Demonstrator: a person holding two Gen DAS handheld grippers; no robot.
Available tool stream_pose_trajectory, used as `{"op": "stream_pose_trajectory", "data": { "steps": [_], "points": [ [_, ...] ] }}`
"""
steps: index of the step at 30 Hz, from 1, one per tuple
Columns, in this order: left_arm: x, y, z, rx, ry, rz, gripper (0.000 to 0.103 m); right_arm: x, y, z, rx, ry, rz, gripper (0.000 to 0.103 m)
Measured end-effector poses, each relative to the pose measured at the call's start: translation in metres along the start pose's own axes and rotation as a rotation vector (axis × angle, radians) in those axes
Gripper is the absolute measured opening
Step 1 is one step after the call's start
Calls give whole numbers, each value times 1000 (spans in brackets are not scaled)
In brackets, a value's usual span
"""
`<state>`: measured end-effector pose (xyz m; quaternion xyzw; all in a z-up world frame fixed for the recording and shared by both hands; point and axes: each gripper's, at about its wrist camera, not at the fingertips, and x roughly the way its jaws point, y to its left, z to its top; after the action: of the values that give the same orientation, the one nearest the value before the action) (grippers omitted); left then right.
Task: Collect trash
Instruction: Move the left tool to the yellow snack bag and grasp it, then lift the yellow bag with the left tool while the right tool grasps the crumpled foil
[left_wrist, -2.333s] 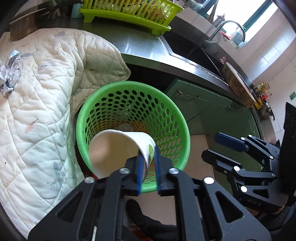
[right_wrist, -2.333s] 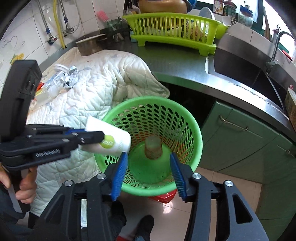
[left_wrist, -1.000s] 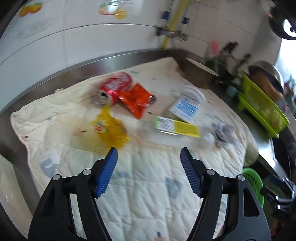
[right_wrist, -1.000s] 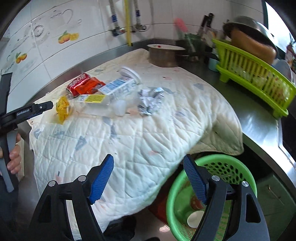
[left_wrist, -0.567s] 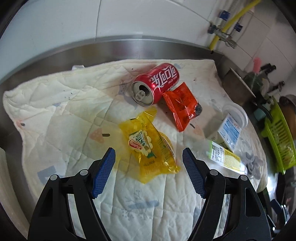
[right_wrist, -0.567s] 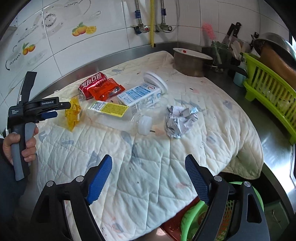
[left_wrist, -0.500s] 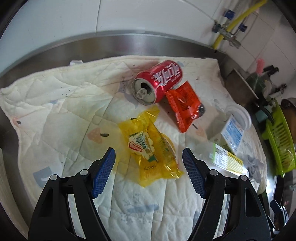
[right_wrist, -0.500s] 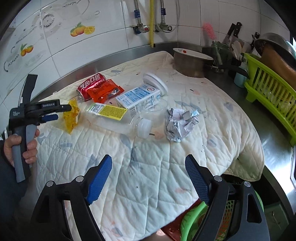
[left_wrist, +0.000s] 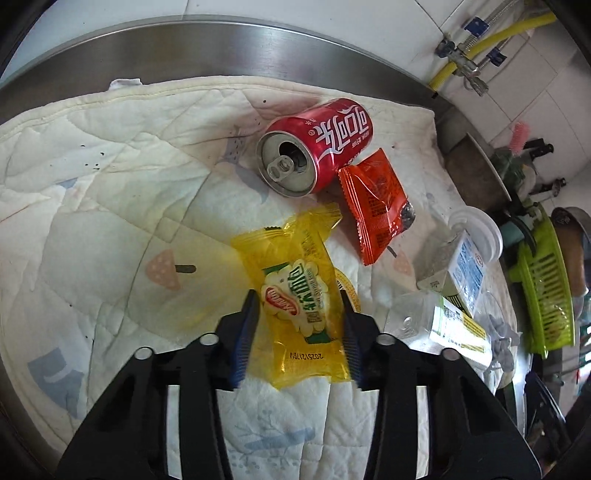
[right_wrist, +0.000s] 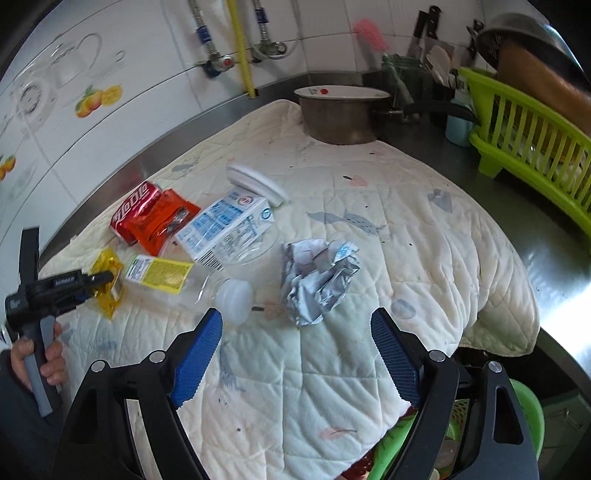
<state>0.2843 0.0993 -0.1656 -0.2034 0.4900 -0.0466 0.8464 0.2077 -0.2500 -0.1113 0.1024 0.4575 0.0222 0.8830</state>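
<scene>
The left tongs are closing around a yellow snack wrapper lying on the quilted cloth over the worktop, just below a red soda can and an orange packet; whether the pads touch yet is unclear. The right tongs hover wide open and empty near crumpled foil.

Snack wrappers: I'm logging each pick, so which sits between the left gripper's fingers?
The yellow wrapper; the left gripper is closing around it, while the red wrapper lies beside the can.
</scene>
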Motion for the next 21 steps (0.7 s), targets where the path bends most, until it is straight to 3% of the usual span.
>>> {"op": "stream_pose_trajectory", "data": {
  "steps": [3, 13, 17, 21],
  "points": [
    [-2, 3, 1, 2, -3, -23, 27, 10, -6, 7, 26, 4, 14, 80],
    [-24, -1, 2, 40, -46, -66, 18, 68, -18, 17, 100, 87, -4, 79],
    [-37, -3, 1, 47, -61, -81, 17, 81, -21, 17, 117, 103, -5, 59],
    [-53, -6, -2, 61, -79, -100, 17, 80, -21, 15, 127, 92, 5, 48]
  ]
}}
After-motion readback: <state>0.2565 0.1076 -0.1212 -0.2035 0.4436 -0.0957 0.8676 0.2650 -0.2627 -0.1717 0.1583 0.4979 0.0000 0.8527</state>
